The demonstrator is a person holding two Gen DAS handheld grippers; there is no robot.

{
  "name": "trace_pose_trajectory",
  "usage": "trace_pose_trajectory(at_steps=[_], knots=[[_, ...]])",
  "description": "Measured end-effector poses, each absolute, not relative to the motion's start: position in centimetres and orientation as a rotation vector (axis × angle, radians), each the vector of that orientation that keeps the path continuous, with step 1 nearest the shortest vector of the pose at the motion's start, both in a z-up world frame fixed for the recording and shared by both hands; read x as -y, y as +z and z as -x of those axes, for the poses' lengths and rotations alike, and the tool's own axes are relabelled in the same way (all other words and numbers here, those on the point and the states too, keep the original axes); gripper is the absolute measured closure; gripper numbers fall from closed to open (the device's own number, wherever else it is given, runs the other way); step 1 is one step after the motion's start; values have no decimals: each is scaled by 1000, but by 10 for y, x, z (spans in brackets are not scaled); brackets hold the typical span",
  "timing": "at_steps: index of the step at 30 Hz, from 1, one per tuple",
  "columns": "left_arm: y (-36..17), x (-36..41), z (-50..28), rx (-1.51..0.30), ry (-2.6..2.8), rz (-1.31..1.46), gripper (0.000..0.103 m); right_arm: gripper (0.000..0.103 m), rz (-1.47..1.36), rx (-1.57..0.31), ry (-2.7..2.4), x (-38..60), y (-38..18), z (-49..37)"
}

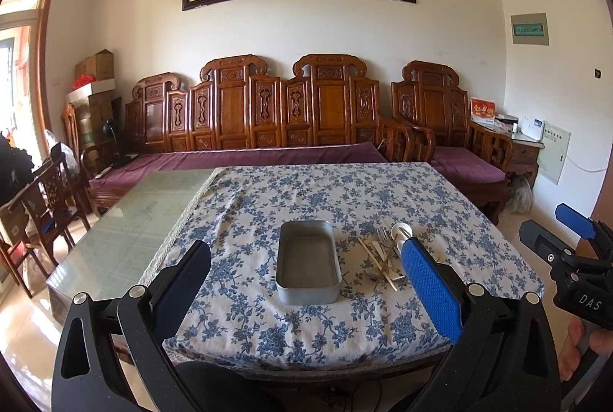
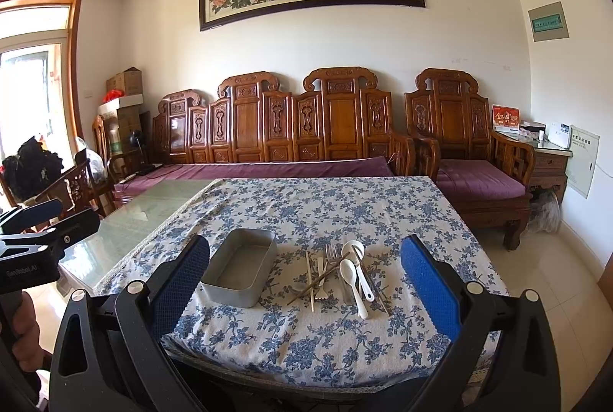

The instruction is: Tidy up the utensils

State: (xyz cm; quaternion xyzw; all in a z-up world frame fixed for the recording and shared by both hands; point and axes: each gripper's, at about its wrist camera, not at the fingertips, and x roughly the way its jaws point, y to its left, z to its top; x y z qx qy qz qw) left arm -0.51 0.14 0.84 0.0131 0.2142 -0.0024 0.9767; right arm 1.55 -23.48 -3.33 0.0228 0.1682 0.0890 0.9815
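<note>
An empty grey metal tray [image 1: 308, 264] [image 2: 241, 268] sits on the blue floral tablecloth [image 1: 325, 197] [image 2: 329, 205]. To its right lies a pile of utensils [image 2: 341, 272] [image 1: 385, 255]: white spoons [image 2: 354, 278], a metal fork [image 2: 332, 253], chopsticks [image 2: 309, 278] and other metal pieces, crossed over each other. My left gripper [image 1: 306, 289] is open and empty, held above the table's near edge in front of the tray. My right gripper [image 2: 306, 293] is open and empty, held above the near edge in front of the pile.
The cloth covers the right part of a glass-topped table [image 1: 126, 220] [image 2: 145, 216]. A carved wooden sofa with purple cushions [image 1: 245, 159] [image 2: 268, 169] stands behind it. Wooden chairs [image 1: 49, 197] stand at the left. Each gripper shows at the edge of the other's view.
</note>
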Motion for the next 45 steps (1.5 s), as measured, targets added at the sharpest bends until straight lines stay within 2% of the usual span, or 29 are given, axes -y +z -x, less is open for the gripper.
trace_pose_trajectory(at_steps=[34, 45], knots=[[14, 8, 13, -409, -28, -40, 6, 2, -50, -336, 185, 240, -31, -15], [-9, 3, -6, -485, -42, -33, 6, 2, -63, -364, 178, 248, -41, -24]])
